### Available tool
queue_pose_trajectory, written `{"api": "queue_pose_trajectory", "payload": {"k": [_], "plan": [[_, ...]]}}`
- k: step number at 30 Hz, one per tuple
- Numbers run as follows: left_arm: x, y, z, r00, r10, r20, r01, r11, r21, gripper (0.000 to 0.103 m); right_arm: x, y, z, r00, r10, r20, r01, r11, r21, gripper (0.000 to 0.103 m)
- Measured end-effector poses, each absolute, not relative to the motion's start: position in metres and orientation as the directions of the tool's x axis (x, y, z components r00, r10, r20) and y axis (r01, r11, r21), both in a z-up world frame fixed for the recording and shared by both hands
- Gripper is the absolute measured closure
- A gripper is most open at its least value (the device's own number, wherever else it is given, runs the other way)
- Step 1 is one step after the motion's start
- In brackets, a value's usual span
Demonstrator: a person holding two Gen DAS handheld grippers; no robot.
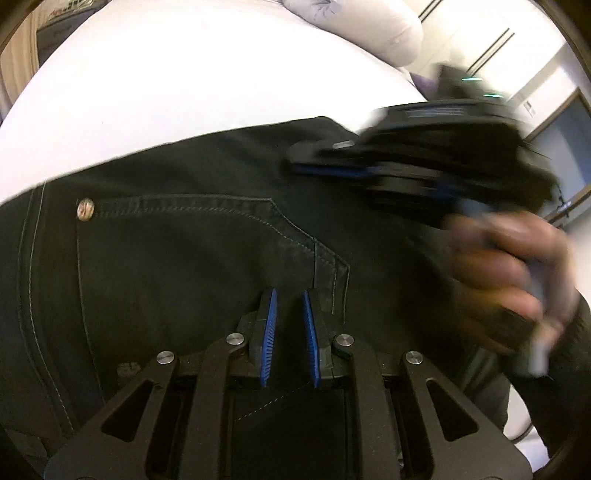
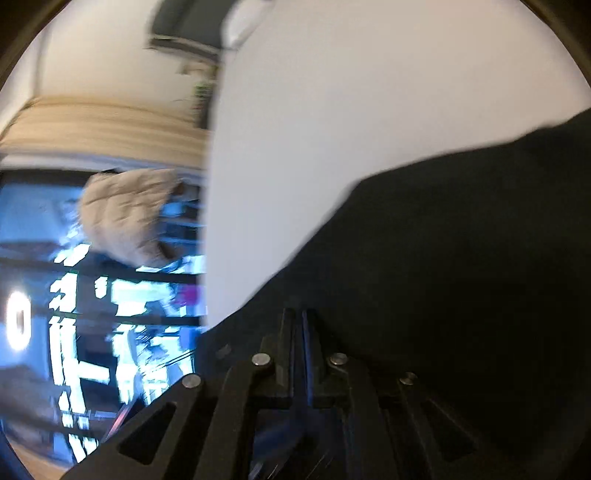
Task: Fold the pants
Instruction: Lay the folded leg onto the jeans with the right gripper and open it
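Black jeans (image 1: 177, 251) with a rivet and a stitched pocket lie on a white bed (image 1: 184, 85). My left gripper (image 1: 290, 295) hovers low over the pocket corner, its blue-padded fingers a little apart with nothing between them. My right gripper (image 1: 373, 166), blurred and held by a hand, sits over the jeans at the upper right. In the right wrist view the right gripper (image 2: 298, 314) has its fingers pressed together over the black cloth (image 2: 443, 277); whether cloth is pinched between them is hidden.
A white pillow (image 1: 369, 26) lies at the far end of the bed. The bed edge (image 2: 208, 221) runs down the right wrist view, with a beige jacket (image 2: 125, 214) and a bright window beyond it.
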State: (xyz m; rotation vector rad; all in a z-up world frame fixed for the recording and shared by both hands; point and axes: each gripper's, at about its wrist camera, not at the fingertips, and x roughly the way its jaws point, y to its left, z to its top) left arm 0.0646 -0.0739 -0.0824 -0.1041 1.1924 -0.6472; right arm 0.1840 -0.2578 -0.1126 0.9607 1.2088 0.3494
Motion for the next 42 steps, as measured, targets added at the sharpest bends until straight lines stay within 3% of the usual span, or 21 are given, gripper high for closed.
{"api": "queue_pose_trajectory", "payload": {"k": [5, 8, 9, 14, 16, 19, 21, 23, 24, 27, 29, 30, 33, 35, 36, 37, 40, 42], "plan": [[0.065, -0.072, -0.085, 0.222, -0.517, -0.827, 0.414, 0.818, -0.4, 0.088, 0.203, -0.275, -0.129, 0.432, 0.669, -0.604, 0.301, 0.524, 0.796, 0.103], [0.065, -0.07, -0.086, 0.22, -0.53, -0.819, 0.407, 0.813, -0.417, 0.089, 0.206, -0.306, -0.106, 0.529, 0.492, -0.691, 0.324, 0.636, 0.701, 0.1], [0.065, -0.069, -0.086, 0.219, -0.533, -0.817, 0.405, 0.811, -0.421, 0.089, 0.197, -0.324, -0.101, 0.559, 0.471, -0.682, 0.358, 0.605, 0.711, 0.098], [0.064, -0.068, -0.086, 0.231, -0.527, -0.818, 0.4, 0.818, -0.414, 0.088, 0.169, -0.297, -0.077, 0.504, 0.655, -0.563, 0.201, 0.545, 0.814, 0.098], [0.06, -0.065, -0.086, 0.233, -0.524, -0.819, 0.399, 0.82, -0.411, 0.088, 0.16, -0.261, -0.085, 0.422, 0.684, -0.596, 0.158, 0.592, 0.791, 0.098], [0.058, -0.067, -0.083, 0.228, -0.513, -0.827, 0.403, 0.823, -0.4, 0.088, 0.163, -0.252, -0.125, 0.398, 0.681, -0.614, 0.241, 0.568, 0.787, 0.103], [0.058, -0.072, -0.082, 0.229, -0.508, -0.83, 0.405, 0.826, -0.393, 0.089, 0.161, -0.275, -0.14, 0.456, 0.723, -0.519, 0.298, 0.426, 0.854, 0.103], [0.058, -0.073, -0.082, 0.233, -0.511, -0.827, 0.4, 0.826, -0.397, 0.089, 0.164, -0.303, -0.123, 0.523, 0.614, -0.591, 0.304, 0.513, 0.803, 0.103], [0.06, -0.075, -0.082, 0.234, -0.512, -0.827, 0.396, 0.827, -0.4, 0.089, 0.164, -0.327, -0.11, 0.576, 0.483, -0.659, 0.342, 0.59, 0.731, 0.103], [0.061, -0.079, -0.082, 0.236, -0.503, -0.831, 0.398, 0.83, -0.39, 0.089, 0.148, -0.401, -0.118, 0.652, 0.355, -0.67, 0.523, 0.43, 0.736, 0.103], [0.06, -0.082, -0.082, 0.237, -0.499, -0.834, 0.394, 0.834, -0.387, 0.088, 0.135, -0.423, -0.104, 0.69, 0.317, -0.65, 0.521, 0.405, 0.751, 0.099], [0.06, -0.083, -0.083, 0.239, -0.496, -0.835, 0.391, 0.836, -0.385, 0.088, 0.133, -0.418, -0.09, 0.695, 0.322, -0.643, 0.486, 0.448, 0.75, 0.098], [0.06, -0.09, -0.085, 0.247, -0.482, -0.841, 0.396, 0.842, -0.366, 0.088, 0.135, -0.37, -0.077, 0.653, 0.533, -0.538, 0.317, 0.453, 0.834, 0.096], [0.057, -0.093, -0.088, 0.245, -0.476, -0.845, 0.399, 0.843, -0.36, 0.088, 0.138, -0.336, -0.083, 0.588, 0.573, -0.571, 0.284, 0.515, 0.809, 0.092], [0.057, -0.094, -0.087, 0.242, -0.475, -0.846, 0.401, 0.843, -0.358, 0.088, 0.141, -0.327, -0.094, 0.565, 0.58, -0.587, 0.296, 0.521, 0.801, 0.092], [0.057, -0.095, -0.085, 0.24, -0.474, -0.847, 0.404, 0.842, -0.357, 0.088, 0.141, -0.328, -0.112, 0.559, 0.578, -0.594, 0.341, 0.493, 0.801, 0.102], [0.056, -0.096, -0.085, 0.236, -0.477, -0.846, 0.406, 0.84, -0.36, 0.088, 0.141, -0.345, -0.135, 0.627, 0.597, -0.5, 0.393, 0.312, 0.865, 0.103], [0.055, -0.098, -0.085, 0.239, -0.477, -0.846, 0.401, 0.842, -0.361, 0.088, 0.136, -0.37, -0.121, 0.661, 0.483, -0.575, 0.422, 0.394, 0.816, 0.103]]}}
